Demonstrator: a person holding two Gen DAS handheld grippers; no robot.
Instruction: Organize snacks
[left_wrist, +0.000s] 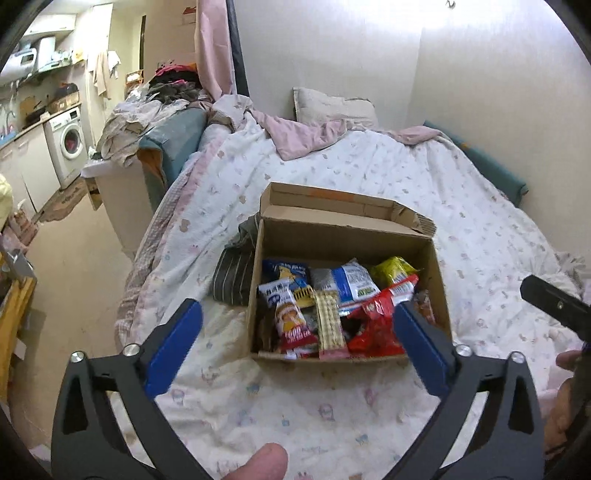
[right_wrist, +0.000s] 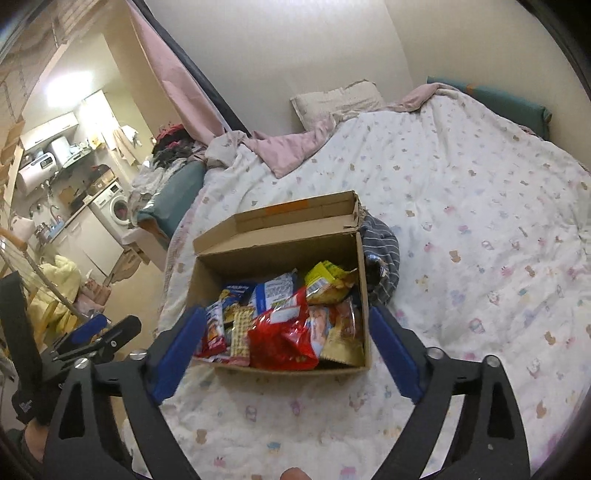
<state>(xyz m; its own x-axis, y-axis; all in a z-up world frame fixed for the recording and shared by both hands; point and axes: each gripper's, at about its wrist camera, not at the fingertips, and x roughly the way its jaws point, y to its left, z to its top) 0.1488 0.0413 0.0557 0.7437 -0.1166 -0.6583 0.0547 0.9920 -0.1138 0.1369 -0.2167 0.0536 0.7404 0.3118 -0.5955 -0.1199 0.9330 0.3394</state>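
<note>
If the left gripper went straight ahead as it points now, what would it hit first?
Probably the snack packets in the open cardboard box, likely the red bag; the left gripper is open and empty, though depth is unclear.

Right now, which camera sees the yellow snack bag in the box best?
The right wrist view. There the yellow snack bag looks big and lies on top of the other packets in the cardboard box. In the left wrist view the same bag is smaller, at the box's far right corner, partly behind the red packet.
</note>
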